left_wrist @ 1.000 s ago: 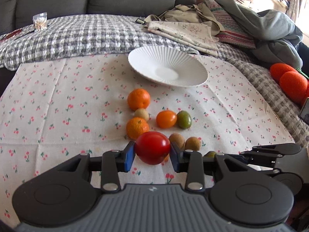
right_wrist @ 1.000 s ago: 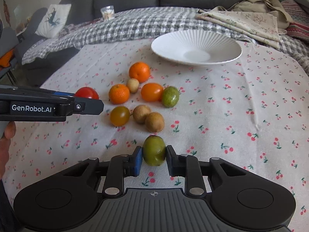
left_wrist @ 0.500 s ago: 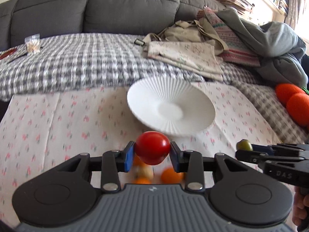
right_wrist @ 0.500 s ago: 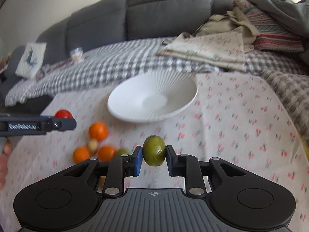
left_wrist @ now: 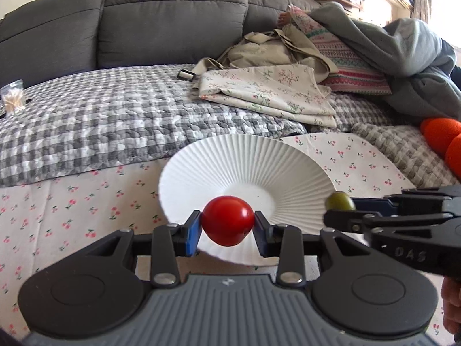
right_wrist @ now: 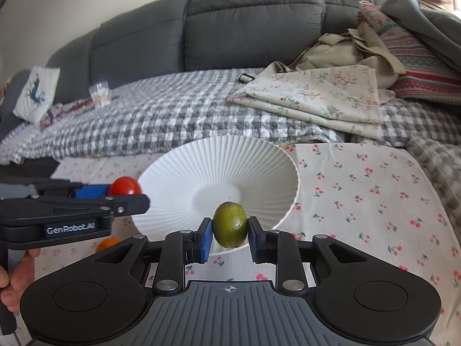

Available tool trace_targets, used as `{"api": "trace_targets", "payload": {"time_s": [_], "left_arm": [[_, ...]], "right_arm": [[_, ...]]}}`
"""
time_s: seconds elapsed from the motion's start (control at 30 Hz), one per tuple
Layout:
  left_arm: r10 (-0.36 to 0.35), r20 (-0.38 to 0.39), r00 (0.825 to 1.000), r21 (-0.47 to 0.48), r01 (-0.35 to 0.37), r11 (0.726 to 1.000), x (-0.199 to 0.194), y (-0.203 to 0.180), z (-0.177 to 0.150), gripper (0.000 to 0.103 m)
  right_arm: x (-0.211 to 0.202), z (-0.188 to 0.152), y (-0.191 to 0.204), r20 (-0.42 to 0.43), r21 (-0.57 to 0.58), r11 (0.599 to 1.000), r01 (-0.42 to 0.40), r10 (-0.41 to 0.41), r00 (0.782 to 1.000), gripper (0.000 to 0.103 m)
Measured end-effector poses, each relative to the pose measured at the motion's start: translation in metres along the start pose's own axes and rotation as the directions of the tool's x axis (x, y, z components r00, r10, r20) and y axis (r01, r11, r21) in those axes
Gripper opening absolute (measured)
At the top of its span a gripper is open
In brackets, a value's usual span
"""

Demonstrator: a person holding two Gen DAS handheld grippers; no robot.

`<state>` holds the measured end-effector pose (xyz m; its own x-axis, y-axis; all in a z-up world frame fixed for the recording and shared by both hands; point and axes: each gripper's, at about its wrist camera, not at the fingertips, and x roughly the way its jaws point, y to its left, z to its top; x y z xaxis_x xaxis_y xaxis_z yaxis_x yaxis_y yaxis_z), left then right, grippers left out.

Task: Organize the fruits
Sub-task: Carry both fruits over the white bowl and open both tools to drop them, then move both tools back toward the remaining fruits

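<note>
My left gripper (left_wrist: pixel 227 227) is shut on a red tomato (left_wrist: pixel 227 220), held over the near rim of the white ribbed plate (left_wrist: pixel 247 161). My right gripper (right_wrist: pixel 230 232) is shut on a green fruit (right_wrist: pixel 230 225) above the same plate (right_wrist: pixel 219 167). From the left wrist view the right gripper (left_wrist: pixel 341 206) comes in from the right with the green fruit (left_wrist: pixel 340 201) at the plate's right rim. From the right wrist view the left gripper (right_wrist: pixel 126 194) holds the tomato (right_wrist: pixel 124 186) at the plate's left rim. One orange fruit (right_wrist: pixel 107 243) peeks out below it.
The plate rests on a cherry-print cloth (right_wrist: pixel 360 196) spread over a grey checked quilt (left_wrist: pixel 100 121) on a dark sofa (left_wrist: pixel 173 17). Folded floral fabric (left_wrist: pixel 268 92), a bag and blankets lie behind. A small clear box (left_wrist: pixel 13 101) stands far left; orange plush balls (left_wrist: pixel 443 135) sit far right.
Both grippers have moved forward from the cluster of fruits to the plate, each still holding its fruit. The loose fruits have dropped out of the left wrist view.
</note>
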<state>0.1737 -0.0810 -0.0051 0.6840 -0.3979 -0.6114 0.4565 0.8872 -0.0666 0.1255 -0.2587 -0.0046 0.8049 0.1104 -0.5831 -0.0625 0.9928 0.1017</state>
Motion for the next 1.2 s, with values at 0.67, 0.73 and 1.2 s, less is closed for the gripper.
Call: {"api": "trace_targets", "payload": {"time_s": [0.67,0.73,1.2], "left_arm": [[0.038,-0.026,0.999,0.027,-0.037,0.999,0.023,-0.005,-0.005,0.045],[0.037,-0.013,0.999,0.007,-0.037,0.999,0.015,-0.001,-0.003,0.051],[0.061,-0.035,0.998,-0.100,-0.064,0.993,-0.040,0.027,-0.009,0.078]], "right_arm": [[0.033,-0.001,0.008,-0.035,-0.047,0.998,0.029,-0.031,0.999,0.027],[0.027,0.002,0.005,-0.029,-0.024,0.999,0.026,-0.027,0.999,0.028],[-0.050,0.013,0.001,0.118,0.045,0.997,0.064,-0.069,0.991,0.101]]}}
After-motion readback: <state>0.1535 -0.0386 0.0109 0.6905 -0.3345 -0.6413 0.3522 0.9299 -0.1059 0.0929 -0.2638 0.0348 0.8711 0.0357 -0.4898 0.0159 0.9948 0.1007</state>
